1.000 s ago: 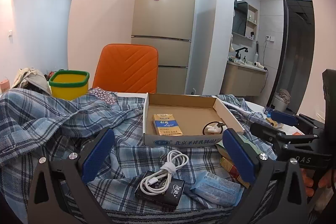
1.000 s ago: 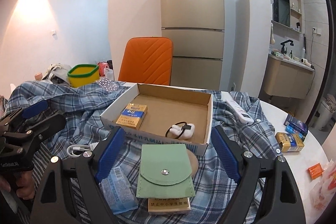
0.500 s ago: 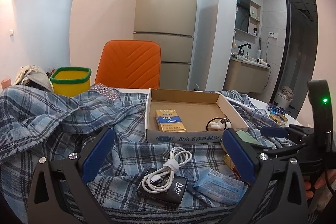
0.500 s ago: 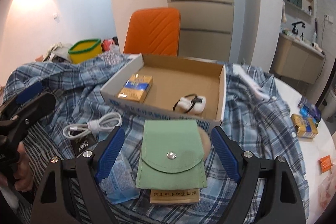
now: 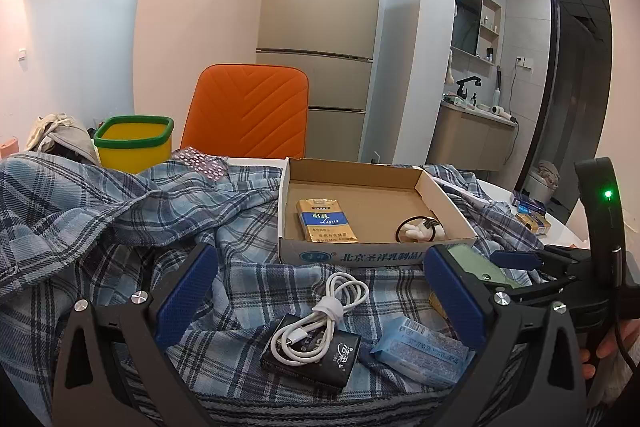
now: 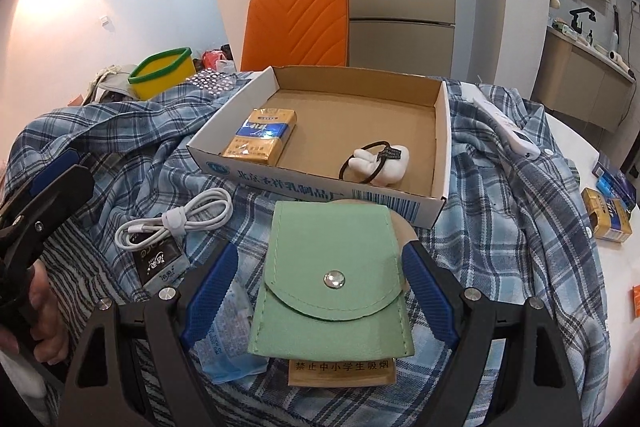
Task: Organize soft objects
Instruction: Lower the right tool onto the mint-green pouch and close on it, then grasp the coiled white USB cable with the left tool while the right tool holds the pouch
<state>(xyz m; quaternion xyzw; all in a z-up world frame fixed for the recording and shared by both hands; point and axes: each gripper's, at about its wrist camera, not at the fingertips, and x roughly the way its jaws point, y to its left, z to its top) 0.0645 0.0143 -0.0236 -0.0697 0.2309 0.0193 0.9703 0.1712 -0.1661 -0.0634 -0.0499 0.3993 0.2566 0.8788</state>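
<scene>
A green snap pouch (image 6: 332, 275) lies on a plaid cloth (image 6: 500, 227), on top of a tan pack (image 6: 342, 373). My right gripper (image 6: 320, 291) is open, its blue pads on either side of the pouch, apart from it. My left gripper (image 5: 320, 303) is open above a white coiled cable (image 5: 320, 319) on a black packet (image 5: 316, 355), holding nothing. A blue tissue pack (image 5: 420, 351) lies beside them. A cardboard box (image 6: 240, 167) behind holds a gold cigarette pack (image 6: 262, 141) and a white soft toy with a hair tie (image 6: 378, 163).
An orange chair (image 5: 248, 119), a yellow bin with green rim (image 5: 134, 143) and a fridge (image 5: 320, 27) stand behind the table. A white remote (image 6: 508, 131) lies on the cloth. Cigarette packs (image 6: 606, 219) lie on the white table at the right.
My right gripper has moved forward and down, so its pads now flank the green pouch. My left gripper has risen slightly and stayed over the cable.
</scene>
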